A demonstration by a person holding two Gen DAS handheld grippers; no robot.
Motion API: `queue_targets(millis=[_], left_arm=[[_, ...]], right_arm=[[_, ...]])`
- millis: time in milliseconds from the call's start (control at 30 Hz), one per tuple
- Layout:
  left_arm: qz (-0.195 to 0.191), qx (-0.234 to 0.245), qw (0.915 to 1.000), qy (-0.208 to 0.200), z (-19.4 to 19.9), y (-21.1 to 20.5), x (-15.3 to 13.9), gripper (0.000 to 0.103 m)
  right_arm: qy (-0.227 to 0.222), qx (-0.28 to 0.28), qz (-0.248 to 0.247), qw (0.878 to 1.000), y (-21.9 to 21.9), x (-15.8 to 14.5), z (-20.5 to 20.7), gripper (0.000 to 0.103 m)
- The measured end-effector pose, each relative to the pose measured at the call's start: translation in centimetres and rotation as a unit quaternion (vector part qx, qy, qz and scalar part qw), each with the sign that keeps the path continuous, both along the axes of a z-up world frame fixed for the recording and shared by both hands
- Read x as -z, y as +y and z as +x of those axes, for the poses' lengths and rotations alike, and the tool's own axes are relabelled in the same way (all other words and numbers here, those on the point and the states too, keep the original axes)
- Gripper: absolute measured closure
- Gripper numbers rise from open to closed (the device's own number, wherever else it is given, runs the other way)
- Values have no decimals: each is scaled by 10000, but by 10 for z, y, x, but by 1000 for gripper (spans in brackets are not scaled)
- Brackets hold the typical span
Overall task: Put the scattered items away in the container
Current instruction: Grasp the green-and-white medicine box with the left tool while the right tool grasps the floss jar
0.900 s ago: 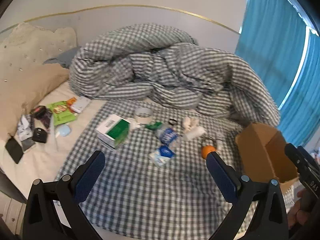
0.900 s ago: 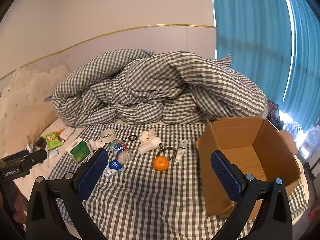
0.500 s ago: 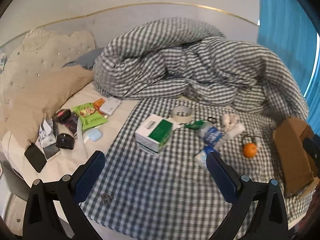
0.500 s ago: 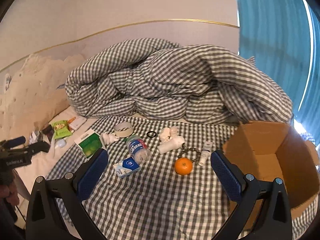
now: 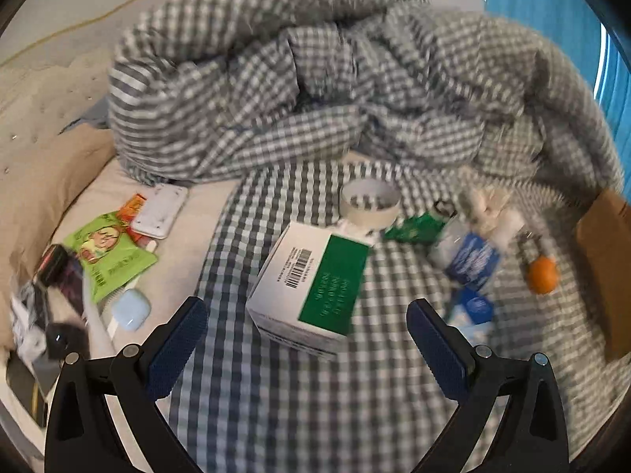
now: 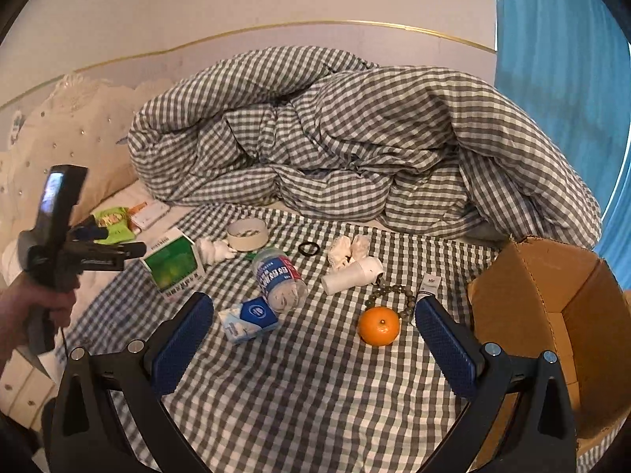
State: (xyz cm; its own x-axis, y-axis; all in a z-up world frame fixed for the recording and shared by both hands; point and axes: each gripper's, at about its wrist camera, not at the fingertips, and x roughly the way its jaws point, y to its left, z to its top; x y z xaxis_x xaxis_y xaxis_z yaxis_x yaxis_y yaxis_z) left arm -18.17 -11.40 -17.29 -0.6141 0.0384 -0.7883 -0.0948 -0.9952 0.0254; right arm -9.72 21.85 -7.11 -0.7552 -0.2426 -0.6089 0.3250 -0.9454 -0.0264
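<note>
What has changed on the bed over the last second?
The left gripper has swung left and closed in on the green-and-white box, jaws open and empty. The right gripper has panned left, pushing the cardboard box to the view's right edge, also open and empty. The orange, bottle and other items lie where they were.

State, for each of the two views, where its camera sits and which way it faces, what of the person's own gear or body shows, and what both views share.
Left wrist: on the left gripper, open, angled down at the green and white box.
Right wrist: on the right gripper, open, facing the orange and cardboard box; the person's hand shows.
Shared: box, orange, tape roll, checked duvet.
</note>
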Motion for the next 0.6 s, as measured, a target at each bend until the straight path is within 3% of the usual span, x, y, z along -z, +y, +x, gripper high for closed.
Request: queue_targets(millis=[233,367,467,600], left_arm=[[-27,235,9993,-290,-26,-8,46,0],[-266,301,9983,-424,-32,-1,62,1],[-273,232,9987,-372,-31,-1,67,17],[-229,77,9994,-257,-28,-2,67,19]], right_arm=[[-128,-45,114,9998,-7,19,-14,0],[-188,-163,267,9993,-27,35,-35,0],[-368,-385,371,9979,-50,52,-60,0],[-649,-742,464,9940,-80,76,-95,0]])
